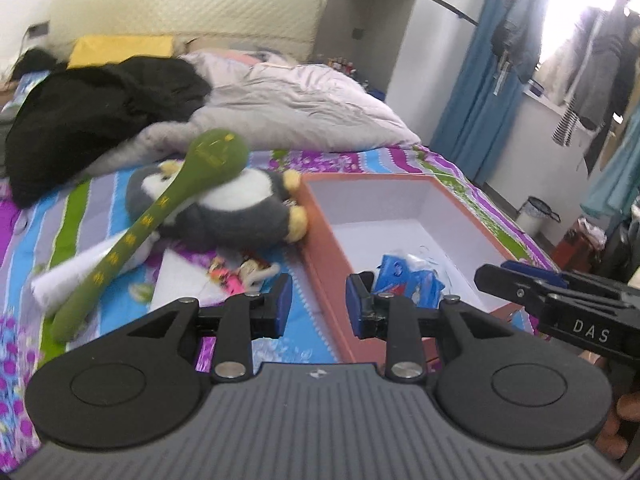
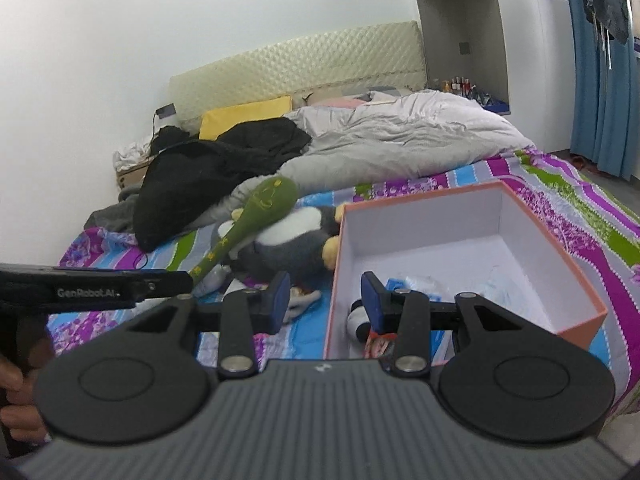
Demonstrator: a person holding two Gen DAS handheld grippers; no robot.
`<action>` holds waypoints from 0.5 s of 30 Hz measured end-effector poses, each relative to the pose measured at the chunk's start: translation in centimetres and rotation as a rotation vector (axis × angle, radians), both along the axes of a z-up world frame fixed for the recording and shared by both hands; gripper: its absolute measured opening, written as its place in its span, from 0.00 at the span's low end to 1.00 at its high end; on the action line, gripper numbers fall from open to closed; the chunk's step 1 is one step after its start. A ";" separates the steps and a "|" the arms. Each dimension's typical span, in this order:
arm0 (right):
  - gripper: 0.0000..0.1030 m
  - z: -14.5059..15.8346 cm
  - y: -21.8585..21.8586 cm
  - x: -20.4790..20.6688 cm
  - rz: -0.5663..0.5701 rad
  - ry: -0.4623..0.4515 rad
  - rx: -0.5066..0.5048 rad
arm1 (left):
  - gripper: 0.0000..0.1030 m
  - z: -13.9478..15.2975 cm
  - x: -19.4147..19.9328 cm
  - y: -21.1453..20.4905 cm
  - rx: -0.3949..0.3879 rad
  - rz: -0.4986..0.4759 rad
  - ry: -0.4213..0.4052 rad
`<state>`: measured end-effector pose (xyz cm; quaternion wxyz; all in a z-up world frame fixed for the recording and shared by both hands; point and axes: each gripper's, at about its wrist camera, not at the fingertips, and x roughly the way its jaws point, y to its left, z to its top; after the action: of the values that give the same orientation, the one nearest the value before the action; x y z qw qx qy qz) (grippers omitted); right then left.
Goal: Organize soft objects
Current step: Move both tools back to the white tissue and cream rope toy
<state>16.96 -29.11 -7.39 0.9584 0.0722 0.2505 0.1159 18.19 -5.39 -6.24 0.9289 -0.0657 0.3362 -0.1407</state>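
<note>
Left gripper [image 1: 318,300] hangs empty, jaws apart, over the bed's near edge; long green plush club [image 1: 160,216] leans across the grey-and-white stuffed penguin [image 1: 236,208] beside the orange cardboard box [image 1: 324,252].

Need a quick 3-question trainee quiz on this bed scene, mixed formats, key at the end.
1. True or false: the green plush lies across the grey plush.
2. Which gripper holds something? A) left gripper B) right gripper C) neither
3. Fill in: the box sits on the ____ beside the grey plush.

Key:
1. True. It lies diagonally over it, head up by the duvet.
2. C. Both sets of fingers stand apart with nothing between them.
3. Bed. The box is open-topped, with a few small packets inside and mostly bare floor.
</note>
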 end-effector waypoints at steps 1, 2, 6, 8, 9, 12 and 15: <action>0.41 -0.2 0.3 -0.2 0.005 0.002 -0.004 | 0.33 -0.2 -0.3 0.5 -0.003 0.010 0.002; 0.41 -0.3 0.6 -0.4 0.012 0.004 -0.007 | 0.33 -0.4 -0.6 0.9 -0.003 0.020 0.005; 0.41 -1.2 2.0 -1.2 0.029 0.017 -0.035 | 0.37 -1.4 -1.5 2.4 -0.013 0.055 0.028; 0.41 -1.7 2.7 -1.5 0.037 0.030 -0.040 | 0.39 -1.9 -2.1 3.0 -0.009 0.068 0.035; 0.41 -2.0 3.0 -1.7 0.042 0.036 -0.042 | 0.39 -2.2 -2.4 3.3 -0.010 0.074 0.041; 0.41 -2.9 3.9 -2.2 0.048 0.059 -0.047 | 0.39 -3.3 -3.1 4.0 -0.019 0.078 0.066; 0.41 -3.9 4.9 -2.9 0.067 0.081 -0.055 | 0.39 -4.1 -4.1 4.5 -0.027 0.090 0.085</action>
<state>14.06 -24.20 -11.29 0.9448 0.0420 0.2943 0.1379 14.09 -0.90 -10.38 0.9183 -0.0992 0.3699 -0.1003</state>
